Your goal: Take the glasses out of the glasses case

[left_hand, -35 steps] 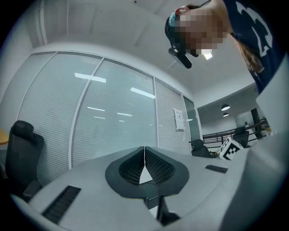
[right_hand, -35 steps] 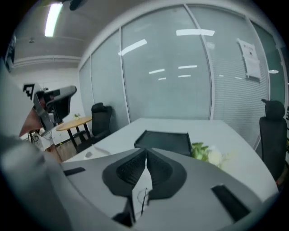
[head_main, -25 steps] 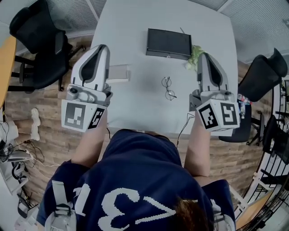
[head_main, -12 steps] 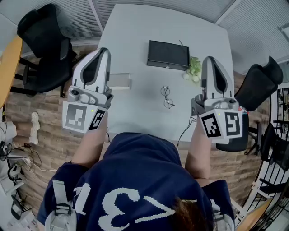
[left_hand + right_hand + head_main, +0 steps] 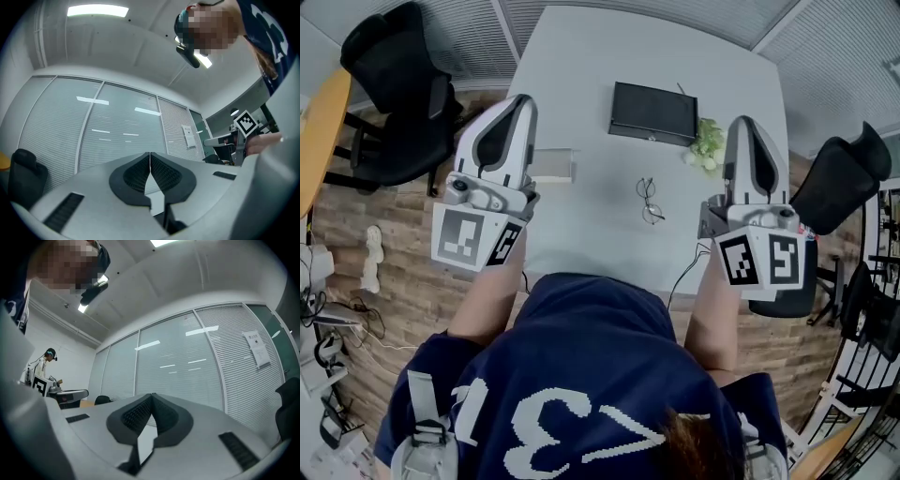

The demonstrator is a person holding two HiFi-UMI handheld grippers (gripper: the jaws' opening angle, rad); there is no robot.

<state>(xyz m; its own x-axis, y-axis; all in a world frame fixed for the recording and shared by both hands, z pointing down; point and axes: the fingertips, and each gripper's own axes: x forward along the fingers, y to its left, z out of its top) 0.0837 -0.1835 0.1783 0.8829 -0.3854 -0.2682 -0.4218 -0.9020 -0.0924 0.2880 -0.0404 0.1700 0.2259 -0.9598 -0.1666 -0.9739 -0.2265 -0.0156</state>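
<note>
Thin wire-rimmed glasses (image 5: 650, 200) lie folded on the white table (image 5: 581, 66), out in the open between my two grippers. A small grey oblong case (image 5: 553, 165) sits at the table's left side, partly hidden behind my left gripper (image 5: 519, 99). My right gripper (image 5: 742, 122) is held up at the table's right edge. Both grippers point upward, off the table, and hold nothing. In the left gripper view the jaws (image 5: 150, 154) are pressed together against a wall of blinds. The right gripper view shows its jaws (image 5: 152, 395) closed the same way.
A flat black rectangular box (image 5: 654, 113) lies at the table's far middle, with a small green plant (image 5: 705, 143) to its right. Black office chairs stand at the left (image 5: 394, 84) and right (image 5: 839, 178). A cable (image 5: 682, 267) hangs off the near edge.
Both grippers have drifted slightly up and away in the head view as the head shifted. The glasses and the grey case stay where they were.
</note>
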